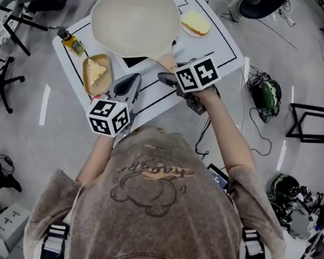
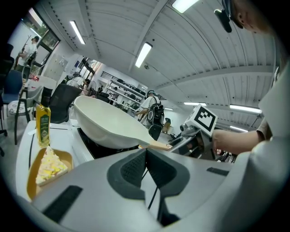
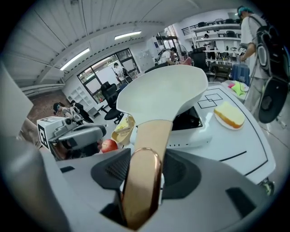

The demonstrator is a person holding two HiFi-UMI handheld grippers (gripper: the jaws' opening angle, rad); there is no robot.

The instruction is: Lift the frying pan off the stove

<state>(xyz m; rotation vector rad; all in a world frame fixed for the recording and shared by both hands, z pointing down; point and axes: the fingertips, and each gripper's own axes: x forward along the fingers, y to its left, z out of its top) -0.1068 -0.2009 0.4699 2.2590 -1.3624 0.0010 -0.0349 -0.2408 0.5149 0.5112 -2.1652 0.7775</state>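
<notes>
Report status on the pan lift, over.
Right claw shut on frying pan handle. Left claw shut, empty. Pan over stove, lift unconfirmed. Bottle beside stove, apart from pan.

No wording reading clearly anywhere, cursive lettering curving across the shirt print point(image 1: 154, 168) showing too small to make out, bottle label point(image 2: 43, 123) appearing blurred, marker cubes point(image 1: 109, 117) carrying only black-and-white square patterns.

The head view looks steeply down from above the person, table point(image 1: 226, 50) in the upper centre; both gripper views sit low, close behind the frying pan point(image 3: 163, 93), which all three share
</notes>
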